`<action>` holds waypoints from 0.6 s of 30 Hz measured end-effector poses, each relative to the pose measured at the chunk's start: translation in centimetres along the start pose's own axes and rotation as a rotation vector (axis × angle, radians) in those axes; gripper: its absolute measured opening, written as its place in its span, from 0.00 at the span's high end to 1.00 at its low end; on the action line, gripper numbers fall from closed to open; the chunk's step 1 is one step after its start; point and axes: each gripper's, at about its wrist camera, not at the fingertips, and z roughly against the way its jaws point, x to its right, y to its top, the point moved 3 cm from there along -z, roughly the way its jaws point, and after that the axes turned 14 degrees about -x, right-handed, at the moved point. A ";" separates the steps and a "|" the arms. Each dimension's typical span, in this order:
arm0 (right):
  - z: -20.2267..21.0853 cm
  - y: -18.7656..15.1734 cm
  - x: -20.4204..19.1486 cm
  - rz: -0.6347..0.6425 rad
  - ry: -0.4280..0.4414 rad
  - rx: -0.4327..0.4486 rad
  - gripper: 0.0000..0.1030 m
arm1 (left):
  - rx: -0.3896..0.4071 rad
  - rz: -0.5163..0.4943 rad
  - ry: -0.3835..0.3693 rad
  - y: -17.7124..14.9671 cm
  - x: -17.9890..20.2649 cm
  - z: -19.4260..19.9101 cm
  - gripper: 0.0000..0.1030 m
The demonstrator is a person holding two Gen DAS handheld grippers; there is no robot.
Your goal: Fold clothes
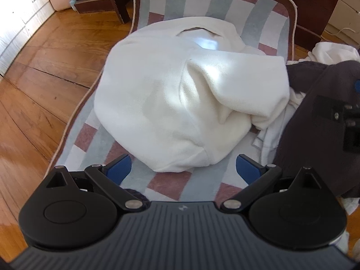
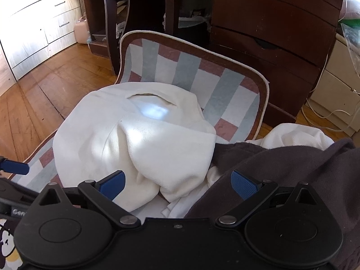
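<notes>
The white garment (image 1: 180,94) lay bunched on the striped rug (image 1: 162,180), just ahead of the left claw (image 1: 183,168) and right claw (image 2: 177,184), both spread wide and empty.

My left gripper (image 1: 183,168): I am showing blue finger pads on black linkages, with a dark grey ribbed body.
My right gripper (image 2: 177,184): I am wearing the same blue pads on black arms.
Sweater (image 1: 171,103): it is looking cream-white and plain, with a bright patch of sunlight glowing on it.
Dark garment (image 2: 281,168): it is showing a brownish charcoal, with no pattern.
White cloth (image 2: 294,135): it is lying plain white.
Rug (image 2: 186,67): it is showing blocks of grey-blue, white and dusty pink, with a brown border and pale piping.
Floor (image 1: 45,67): it is glowing orange-brown wood.
Dresser (image 2: 270,22): it is showing dark reddish brown.
</notes>
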 end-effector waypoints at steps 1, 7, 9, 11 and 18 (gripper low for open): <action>-0.2 0.1 0.0 -0.007 0.005 -0.005 0.01 | 0.001 0.000 0.008 0.0 -0.1 -0.1 0.02; -0.6 -0.2 -0.1 -0.008 0.034 -0.001 0.01 | 0.010 0.023 0.008 0.4 -1.0 -0.4 0.02; -0.7 -0.3 -0.3 0.004 0.038 -0.005 0.01 | 0.010 0.033 0.000 0.3 -1.2 -0.5 0.02; -0.7 -0.4 -0.3 0.004 0.038 -0.002 0.01 | 0.009 0.036 0.001 0.2 -1.3 -0.6 0.02; -0.4 -0.4 -0.4 0.006 0.043 0.006 0.01 | 0.013 0.059 -0.012 0.2 -1.6 -0.5 0.02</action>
